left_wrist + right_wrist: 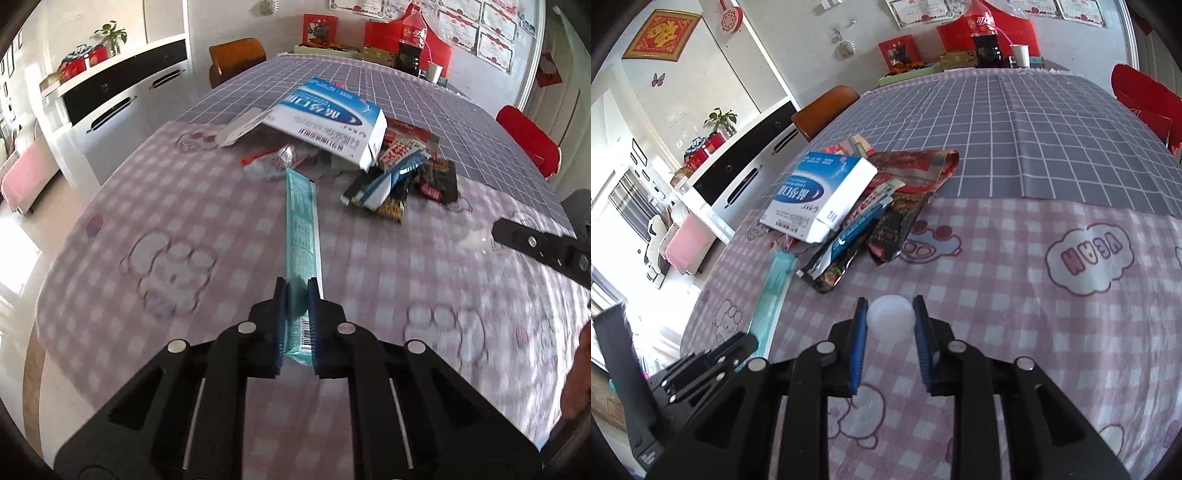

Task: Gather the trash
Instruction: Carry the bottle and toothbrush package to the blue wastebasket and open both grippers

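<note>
Left gripper (297, 291) was clamped narrow on the near end of a long teal wrapper (301, 229); its far end reached the trash pile (388, 173). Right gripper (890, 317) gripped a white ball (891, 321) just above the pink checked cloth (1015, 295), near side of the pile.

A white wall hung with framed certificates (493, 38) rises behind the far edge of a table (1052, 122) covered in grey grid cloth and pink check cloth, a brown chair (822, 107) stands at its left edge beside a white cabinet (122, 103), and daylight floods the pale floor (14, 236).
</note>
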The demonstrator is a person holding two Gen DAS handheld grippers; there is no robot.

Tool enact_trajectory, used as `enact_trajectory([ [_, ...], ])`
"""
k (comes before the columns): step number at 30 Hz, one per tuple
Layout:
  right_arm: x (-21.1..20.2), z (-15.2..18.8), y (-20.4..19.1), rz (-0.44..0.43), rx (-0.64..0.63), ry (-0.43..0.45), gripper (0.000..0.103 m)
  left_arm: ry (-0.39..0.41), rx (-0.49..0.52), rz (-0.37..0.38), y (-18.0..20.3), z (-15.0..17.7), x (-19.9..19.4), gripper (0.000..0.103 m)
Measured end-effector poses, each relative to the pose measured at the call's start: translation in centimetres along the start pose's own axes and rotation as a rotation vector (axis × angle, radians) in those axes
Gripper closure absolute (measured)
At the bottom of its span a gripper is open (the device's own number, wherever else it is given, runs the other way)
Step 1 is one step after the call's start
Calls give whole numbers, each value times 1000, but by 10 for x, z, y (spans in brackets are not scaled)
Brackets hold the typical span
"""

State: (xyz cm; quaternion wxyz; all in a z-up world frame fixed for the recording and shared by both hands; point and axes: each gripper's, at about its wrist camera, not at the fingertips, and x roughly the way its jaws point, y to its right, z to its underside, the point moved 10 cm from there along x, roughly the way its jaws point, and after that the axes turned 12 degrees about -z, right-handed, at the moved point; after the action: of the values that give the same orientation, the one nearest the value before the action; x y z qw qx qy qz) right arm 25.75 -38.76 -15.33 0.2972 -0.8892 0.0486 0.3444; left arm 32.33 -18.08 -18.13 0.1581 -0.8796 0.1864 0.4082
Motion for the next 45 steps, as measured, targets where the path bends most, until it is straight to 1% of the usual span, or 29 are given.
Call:
enact_trajectory([
  [4,-1,10,-6,-13,-5,-10,79,0,11,26,-8,21,-15,91],
  [5,-1,12,-7,-17,-6,-12,79,1,14,15,-11,24,-16,89],
  [6,-1,15,-9,-21,-6,-17,79,-5,14,-29,-15,28,-14,88],
  [7,-1,17,-10,-24,-5,-20,79,8,17,-68,-18,27,-14,86],
  [8,0,18,-11,-27,-4,-23,79,15,24,-90,-19,26,-14,83],
  [9,0,21,-13,-32,-3,-26,79,10,27,-87,-19,28,-13,68],
  [10,-1,21,-13,-34,-4,-27,79,4,20,-77,-18,27,-11,45],
  [11,-1,22,-14,-35,-5,-27,79,9,8,-71,-19,25,-9,44],
  [13,-4,23,-15,-34,-10,-24,79,-1,0,-108,-23,23,-1,45],
  [14,-4,22,-15,-33,-11,-23,79,-7,-4,-112,-24,22,2,46],
  [15,-6,21,-14,-32,-11,-21,79,-1,-17,-89,-23,19,4,58],
  [16,-6,20,-13,-31,-9,-19,79,-1,-18,-71,-20,18,4,74],
  [17,-7,20,-13,-30,-8,-18,79,-3,-12,-73,-19,16,4,76],
  [19,-8,18,-10,-26,-4,-13,79,-3,22,-120,-15,16,3,76],
  [21,-10,16,-9,-28,-1,-9,79,13,45,-156,-13,16,1,76],
  [23,-12,14,-11,-30,-5,-4,79,13,39,-156,-14,17,0,76],
  [26,-13,13,-18,-39,-23,1,79,-7,4,-145,-24,20,-2,77],
  [29,-11,13,-28,-52,-41,-4,79,-5,-19,-161,-36,21,-5,77],
  [34,-3,19,-59,-90,-93,-23,79,7,-65,-169,-57,26,-15,76],
  [38,7,26,-90,-123,-142,-46,79,10,-104,-198,-81,33,-24,76],
  [41,16,34,-117,-152,-187,-67,79,12,-143,-206,-102,40,-33,76],
  [45,30,50,-156,-197,-245,-107,79,20,-204,-246,-138,52,-45,76],
])
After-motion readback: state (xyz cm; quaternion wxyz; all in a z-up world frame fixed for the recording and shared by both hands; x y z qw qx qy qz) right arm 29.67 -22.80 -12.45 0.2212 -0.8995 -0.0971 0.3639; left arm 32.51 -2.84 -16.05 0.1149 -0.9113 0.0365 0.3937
